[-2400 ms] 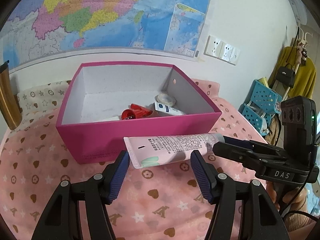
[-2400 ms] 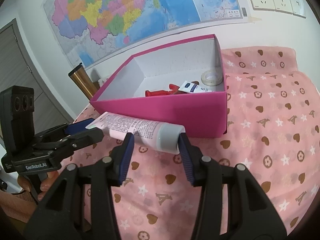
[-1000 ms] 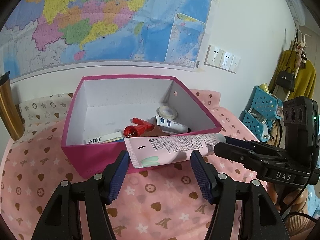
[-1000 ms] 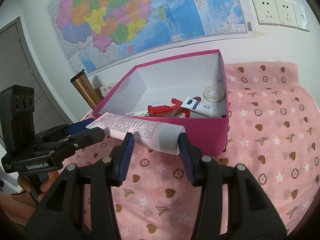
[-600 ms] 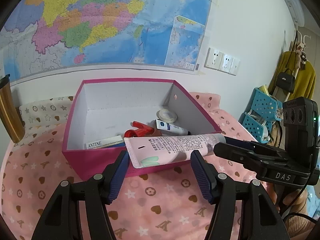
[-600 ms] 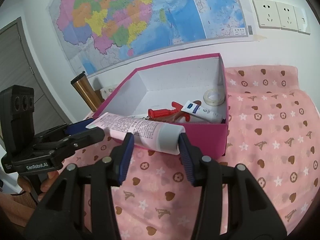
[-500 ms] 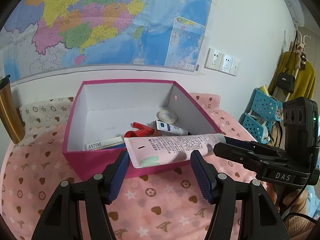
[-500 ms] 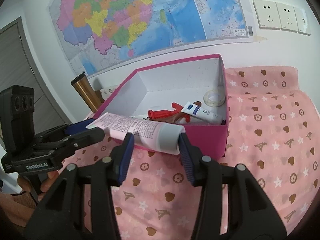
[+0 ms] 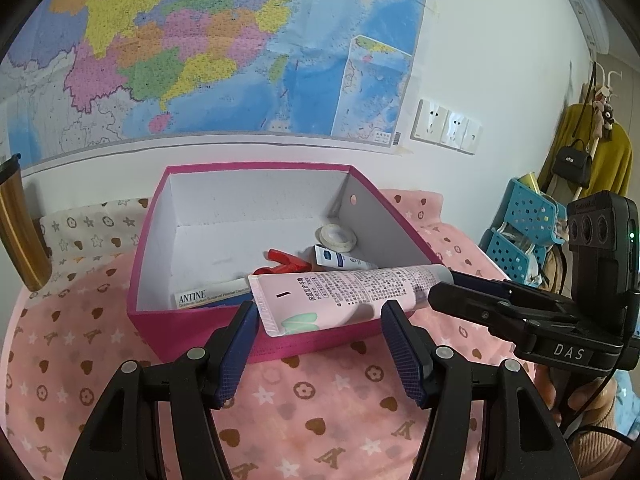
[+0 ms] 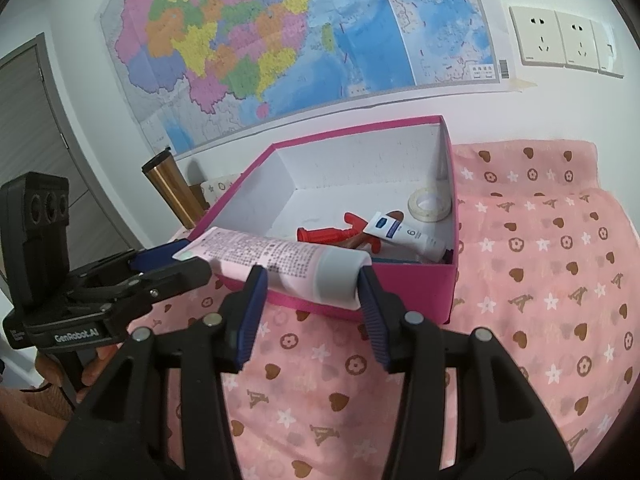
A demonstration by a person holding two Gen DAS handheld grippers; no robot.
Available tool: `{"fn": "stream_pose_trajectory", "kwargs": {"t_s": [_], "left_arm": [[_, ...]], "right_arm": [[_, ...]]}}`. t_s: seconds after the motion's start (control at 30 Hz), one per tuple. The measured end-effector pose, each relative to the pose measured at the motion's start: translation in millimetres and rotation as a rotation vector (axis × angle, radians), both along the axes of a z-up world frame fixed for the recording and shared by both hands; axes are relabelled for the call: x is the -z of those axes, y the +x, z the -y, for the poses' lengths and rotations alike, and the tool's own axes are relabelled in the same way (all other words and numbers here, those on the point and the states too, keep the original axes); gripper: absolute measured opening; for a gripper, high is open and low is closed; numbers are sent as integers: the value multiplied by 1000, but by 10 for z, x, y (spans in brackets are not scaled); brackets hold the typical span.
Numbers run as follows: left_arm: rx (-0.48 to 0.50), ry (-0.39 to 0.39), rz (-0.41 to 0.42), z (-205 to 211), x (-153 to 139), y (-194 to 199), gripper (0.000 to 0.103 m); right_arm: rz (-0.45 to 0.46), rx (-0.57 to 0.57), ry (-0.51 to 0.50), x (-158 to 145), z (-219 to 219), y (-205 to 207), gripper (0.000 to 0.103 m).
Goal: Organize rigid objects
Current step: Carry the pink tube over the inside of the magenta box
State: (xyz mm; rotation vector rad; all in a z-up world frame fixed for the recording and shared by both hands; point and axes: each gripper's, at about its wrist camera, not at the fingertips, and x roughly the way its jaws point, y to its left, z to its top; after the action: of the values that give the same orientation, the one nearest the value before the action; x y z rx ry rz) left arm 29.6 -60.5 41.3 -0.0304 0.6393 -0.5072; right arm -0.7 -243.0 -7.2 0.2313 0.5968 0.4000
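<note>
A long pink tube is held level just in front of the near wall of the pink box. My left gripper is shut on the tube's flat crimped end. My right gripper is shut on its grey cap end. The pink box holds a red tool, a small white tube, a roll of tape and a flat ANTINE carton. In the right wrist view the same red tool, white tube and tape show.
The box stands on a pink patterned cloth against a wall with a map. A gold flask stands at the left. Blue baskets and a coat rack are at the right.
Both grippers have risen with the tube, from low in front of the box to near its rim height, so more of the box's inside shows. The grip is unchanged.
</note>
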Motion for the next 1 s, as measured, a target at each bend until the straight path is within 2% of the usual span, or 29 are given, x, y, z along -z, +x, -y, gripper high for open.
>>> {"fn": "stream_pose_trajectory", "kwargs": {"t_s": [1.0], "left_arm": [[-15,-11,13,-7,-63,56,64]], "right_arm": [[6,-3,-4,-38,-26,78,50]]}}
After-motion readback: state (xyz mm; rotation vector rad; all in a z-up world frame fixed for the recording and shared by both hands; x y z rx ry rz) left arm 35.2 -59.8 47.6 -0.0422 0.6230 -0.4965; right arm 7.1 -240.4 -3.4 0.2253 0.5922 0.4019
